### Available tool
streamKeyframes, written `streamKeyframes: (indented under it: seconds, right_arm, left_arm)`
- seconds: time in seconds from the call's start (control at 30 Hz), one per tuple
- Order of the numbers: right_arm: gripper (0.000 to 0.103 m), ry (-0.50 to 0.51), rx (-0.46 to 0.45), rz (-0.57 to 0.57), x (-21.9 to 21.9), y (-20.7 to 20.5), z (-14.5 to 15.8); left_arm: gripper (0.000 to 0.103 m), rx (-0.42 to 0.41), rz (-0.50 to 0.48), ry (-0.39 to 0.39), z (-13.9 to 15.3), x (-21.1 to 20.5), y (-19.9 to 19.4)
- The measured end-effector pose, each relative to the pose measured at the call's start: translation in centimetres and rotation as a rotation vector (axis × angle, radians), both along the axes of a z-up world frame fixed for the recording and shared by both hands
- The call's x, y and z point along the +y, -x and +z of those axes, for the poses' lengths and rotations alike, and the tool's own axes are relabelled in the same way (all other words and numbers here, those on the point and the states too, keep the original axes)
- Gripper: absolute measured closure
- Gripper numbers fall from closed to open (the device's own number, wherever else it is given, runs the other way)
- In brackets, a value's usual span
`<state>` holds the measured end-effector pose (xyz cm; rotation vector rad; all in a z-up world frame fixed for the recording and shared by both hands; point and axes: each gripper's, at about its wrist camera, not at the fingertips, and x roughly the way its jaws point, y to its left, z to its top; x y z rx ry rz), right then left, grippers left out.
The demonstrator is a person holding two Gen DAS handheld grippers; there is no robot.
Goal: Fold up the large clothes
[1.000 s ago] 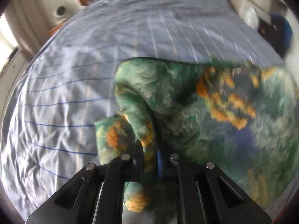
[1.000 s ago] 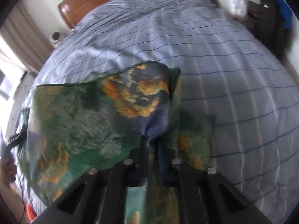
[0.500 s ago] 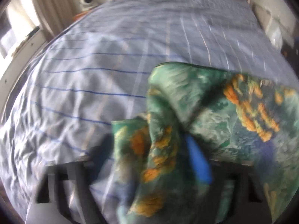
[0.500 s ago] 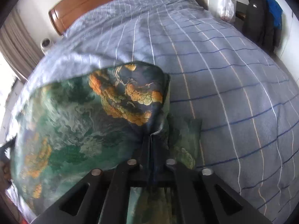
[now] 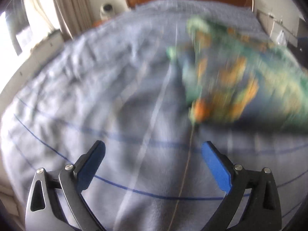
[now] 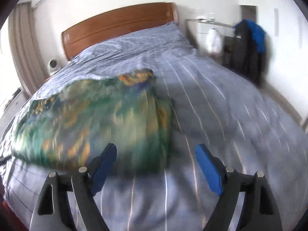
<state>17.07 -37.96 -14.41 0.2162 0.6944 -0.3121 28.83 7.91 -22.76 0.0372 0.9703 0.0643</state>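
Left wrist view, blurred: the left gripper [image 5: 153,150] has its two blue-padded jaws spread wide and opening further, with only the pale blue striped bed cover [image 5: 96,100] showing between them; nothing is gripped. The green and orange patterned cloth garment [image 5: 236,80] lies ahead and to the right on the cover, well clear of the pads. A thin thread-like line runs from the garment's near corner down between the jaws; I cannot tell what it is. Judgement: spread jaws clear of the fabric suit a release that lets the fold rest by its own weight. Right wrist view: the right gripper [image 6: 156,154] is likewise parted and opening, pads empty. The garment [image 6: 92,119] lies as a flattish block left of centre on the cover [image 6: 221,105], its near edge just ahead of the left pad, apparently not touching. The wooden headboard [image 6: 119,25] stands at the far end. Judgement: one fold looks laid; further folding may remain.
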Motion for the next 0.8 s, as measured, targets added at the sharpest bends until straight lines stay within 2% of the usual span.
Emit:
streamKeyframes:
  seconds: [0.03, 0.13, 0.2, 0.23, 0.3, 0.4, 0.8]
  right_arm:
    - [0.019, -0.002, -0.003, -0.028, 0.4, 0.9, -1.0]
    - [0.018, -0.001, 0.039, -0.097, 0.7, 2.0, -4.4]
    - [0.015, -0.081, 0.086, -0.118, 0.0, 2.2, -7.0]
    - [0.012, -0.107, 0.069, -0.116, -0.4, 2.3, -7.8]
    - [0.010, -0.124, 0.034, -0.104, -0.9, 2.4, -8.2]
    - [0.005, -0.115, 0.065, -0.092, -0.8, 1.6, -8.3]
    - [0.003, -0.080, 0.061, -0.073, -0.4, 1.3, -8.7]
  left_arm:
    - [0.000, 0.007, 0.002, 0.010, -0.9, 0.1, -0.4]
    - [0.000, -0.003, 0.022, 0.021, -1.2, 0.2, -1.7]
    - [0.000, 0.003, 0.021, 0.009, -1.2, 0.0, -2.1]
    - [0.000, -0.002, 0.015, 0.009, -1.2, 0.0, -2.0]
    - [0.000, -0.024, 0.020, 0.038, -1.2, 0.3, -1.5]
    - [0.000, -0.077, 0.026, 0.054, -1.3, 0.7, -0.2]
    - [0.000, -0.067, 0.027, 0.067, -1.5, 1.0, -0.4]
